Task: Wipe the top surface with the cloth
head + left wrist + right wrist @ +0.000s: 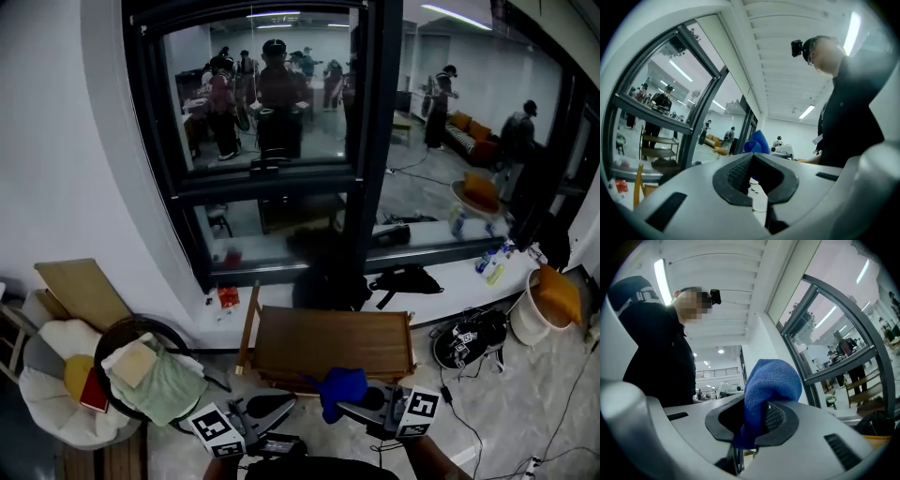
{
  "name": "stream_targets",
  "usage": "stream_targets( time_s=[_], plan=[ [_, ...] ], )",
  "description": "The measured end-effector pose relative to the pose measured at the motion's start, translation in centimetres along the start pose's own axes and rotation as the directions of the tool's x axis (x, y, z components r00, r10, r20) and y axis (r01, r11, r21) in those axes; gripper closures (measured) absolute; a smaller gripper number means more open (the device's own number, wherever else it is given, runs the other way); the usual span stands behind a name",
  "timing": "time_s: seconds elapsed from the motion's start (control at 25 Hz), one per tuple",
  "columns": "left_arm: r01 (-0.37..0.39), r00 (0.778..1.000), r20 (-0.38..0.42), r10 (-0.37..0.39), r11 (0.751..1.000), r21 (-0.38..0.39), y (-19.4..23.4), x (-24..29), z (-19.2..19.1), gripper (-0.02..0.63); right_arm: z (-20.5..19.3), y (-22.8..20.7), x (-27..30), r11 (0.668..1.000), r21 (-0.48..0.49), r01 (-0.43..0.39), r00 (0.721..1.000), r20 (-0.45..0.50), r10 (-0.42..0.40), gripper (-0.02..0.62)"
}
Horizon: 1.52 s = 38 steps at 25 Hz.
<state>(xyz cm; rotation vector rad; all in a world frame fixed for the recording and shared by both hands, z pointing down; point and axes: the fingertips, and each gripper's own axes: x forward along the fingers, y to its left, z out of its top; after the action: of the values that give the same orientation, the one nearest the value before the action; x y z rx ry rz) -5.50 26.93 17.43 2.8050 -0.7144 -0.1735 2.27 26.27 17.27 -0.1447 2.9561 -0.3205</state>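
In the head view a brown wooden table (281, 349) stands just ahead of me, below the window. My right gripper (364, 405) is shut on a blue cloth (339, 389), which hangs over the table's near edge. In the right gripper view the cloth (771, 380) bulges up out of the right gripper (752, 420), which points up toward the ceiling. My left gripper (272, 409) hovers left of the cloth, near the table's front edge. In the left gripper view the left gripper (754, 176) stands slightly open with nothing in it, and the blue cloth (757, 142) shows beyond it.
A round black basket (117, 336) holding a green cloth stands at the left, beside a white cushioned seat (42, 398). A black bag (328, 281) leans on the window sill behind the table. A helmet (467, 339), cables and a white bucket (525, 323) lie at the right.
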Motion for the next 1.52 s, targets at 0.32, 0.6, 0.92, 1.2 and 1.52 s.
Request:
stream_targets(
  time_s=[0.32, 0.6, 0.92, 1.2, 1.52],
  plan=[
    [0.026, 0.995, -0.088, -0.035, 0.995, -0.101, -8.6, 3.6, -3.7, 0.598, -1.8, 6.4, -7.8, 0.999, 0.027, -0.024, 0.998, 0.062, 0.023, 0.532],
    [0.009, 0.99, -0.138, -0.026, 0.993, -0.12, -11.4, 2.7, -5.2, 0.598, -3.6, 8.6, -8.5, 0.998, 0.032, -0.051, 0.999, 0.017, 0.05, 0.532],
    [0.043, 0.991, -0.126, -0.045, 0.999, -0.016, -11.4, 0.8, -4.7, 0.598, -3.4, 9.8, -7.3, 1.0, -0.004, 0.017, 1.0, 0.025, -0.017, 0.535],
    [-0.081, 0.981, -0.168, 0.099, 0.99, 0.113, -6.2, -5.2, -3.4, 0.598, -2.8, 11.2, -2.7, 1.0, -0.01, -0.016, 0.999, 0.04, 0.017, 0.535],
    [-0.034, 0.992, -0.118, 0.033, 0.999, -0.007, -7.5, -6.7, -4.9, 0.598, -5.1, 11.2, 0.0, 1.0, 0.0, 0.03, 0.996, -0.083, -0.03, 0.534]
  ],
)
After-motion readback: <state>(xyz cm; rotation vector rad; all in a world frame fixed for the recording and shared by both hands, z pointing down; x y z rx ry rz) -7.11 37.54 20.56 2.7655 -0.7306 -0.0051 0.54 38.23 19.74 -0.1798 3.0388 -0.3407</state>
